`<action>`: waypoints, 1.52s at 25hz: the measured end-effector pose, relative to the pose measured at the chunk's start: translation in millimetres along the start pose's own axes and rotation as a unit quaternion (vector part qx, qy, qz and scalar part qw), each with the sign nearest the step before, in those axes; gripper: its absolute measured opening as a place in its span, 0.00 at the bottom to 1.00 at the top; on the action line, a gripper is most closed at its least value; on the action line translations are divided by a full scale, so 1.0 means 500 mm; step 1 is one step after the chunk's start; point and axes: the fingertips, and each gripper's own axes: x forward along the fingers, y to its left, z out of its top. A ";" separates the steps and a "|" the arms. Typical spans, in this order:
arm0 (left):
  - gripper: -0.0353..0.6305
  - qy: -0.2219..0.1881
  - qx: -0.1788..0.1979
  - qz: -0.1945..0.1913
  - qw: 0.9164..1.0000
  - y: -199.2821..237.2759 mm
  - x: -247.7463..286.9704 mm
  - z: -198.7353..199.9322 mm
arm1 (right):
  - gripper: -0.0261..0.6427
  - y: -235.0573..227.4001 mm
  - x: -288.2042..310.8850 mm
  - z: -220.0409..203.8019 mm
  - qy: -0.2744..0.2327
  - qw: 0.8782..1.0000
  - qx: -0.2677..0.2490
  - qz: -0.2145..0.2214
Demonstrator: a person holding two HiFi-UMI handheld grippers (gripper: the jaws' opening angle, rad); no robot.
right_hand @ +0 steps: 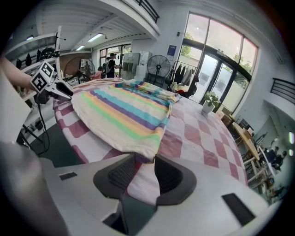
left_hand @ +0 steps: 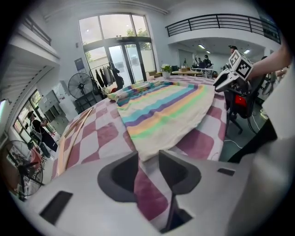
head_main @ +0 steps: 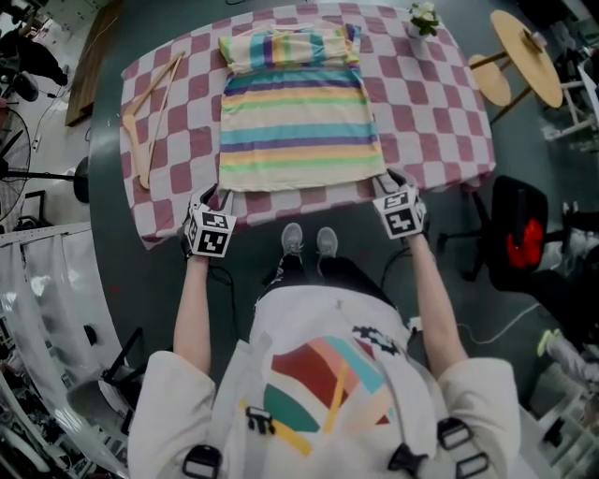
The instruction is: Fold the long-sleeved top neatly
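Head view: a surface (head_main: 440,112) covered in a pink-and-white checked cloth fills the middle. The striped long-sleeved top (head_main: 299,122) lies flat on it, with its hem towards the person. A wooden hanger (head_main: 150,112) lies apart on the left. The left gripper (head_main: 215,196) has its jaws pinching the near-left hem corner, and the right gripper (head_main: 387,180) pinches the near-right one (both low at the edge). A potted plant (head_main: 423,17) stands at the far right corner.

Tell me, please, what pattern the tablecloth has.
The tablecloth has maroon-and-white checks; head view shows it best.
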 end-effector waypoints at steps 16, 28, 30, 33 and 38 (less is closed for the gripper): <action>0.21 0.016 0.018 0.025 0.999 0.019 0.003 -0.010 | 0.10 -0.024 0.004 -0.004 0.006 1.000 -0.005 -0.009; 0.07 -0.004 -0.054 0.034 0.998 0.046 -0.044 -0.002 | 0.07 -0.043 -0.024 0.012 -0.013 1.000 0.019 -0.013; 0.07 -0.018 -0.072 0.041 0.996 0.054 -0.063 0.025 | 0.07 -0.050 -0.039 0.024 -0.023 0.999 0.021 -0.015; 0.07 -0.045 -0.090 0.054 0.993 0.074 -0.091 0.076 | 0.07 -0.066 -0.062 0.051 -0.042 0.999 0.023 -0.024; 0.07 -0.091 -0.102 0.083 0.987 0.135 -0.144 0.177 | 0.06 -0.108 -0.102 0.126 -0.068 0.996 0.023 -0.047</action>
